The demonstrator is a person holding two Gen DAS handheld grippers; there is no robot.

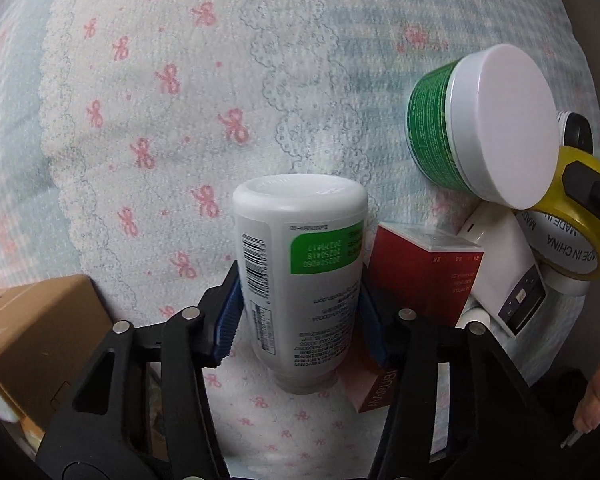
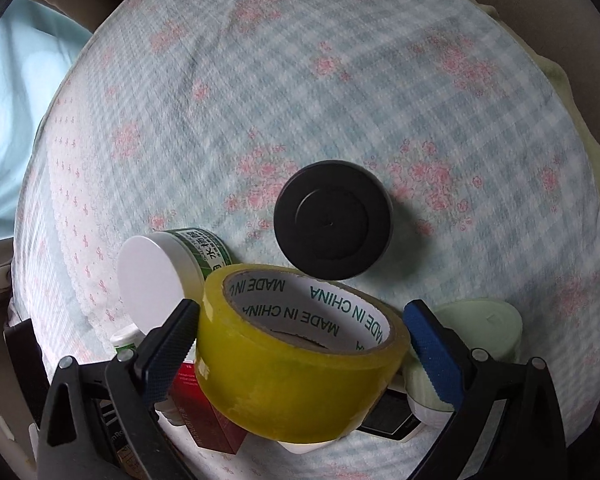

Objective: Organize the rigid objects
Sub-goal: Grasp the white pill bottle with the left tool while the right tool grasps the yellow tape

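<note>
My left gripper (image 1: 298, 300) is shut on a white bottle (image 1: 300, 264) with a green label, held bottom-up above the patterned bedspread. My right gripper (image 2: 300, 340) is shut on a roll of yellow tape (image 2: 296, 356) marked "MADE IN CHINA"; the tape also shows at the right edge of the left wrist view (image 1: 572, 224). A green jar with a white lid (image 1: 480, 124) lies on its side right of the bottle, and shows left of the tape in the right wrist view (image 2: 160, 276). A black round lid (image 2: 334, 220) lies on the bedspread beyond the tape.
A red box (image 1: 420, 268) and a white device (image 1: 508, 268) lie right of the bottle. A brown cardboard box (image 1: 32, 340) sits at the lower left. A pale green container (image 2: 480, 328) sits right of the tape. The bedspread (image 1: 180, 80) stretches ahead.
</note>
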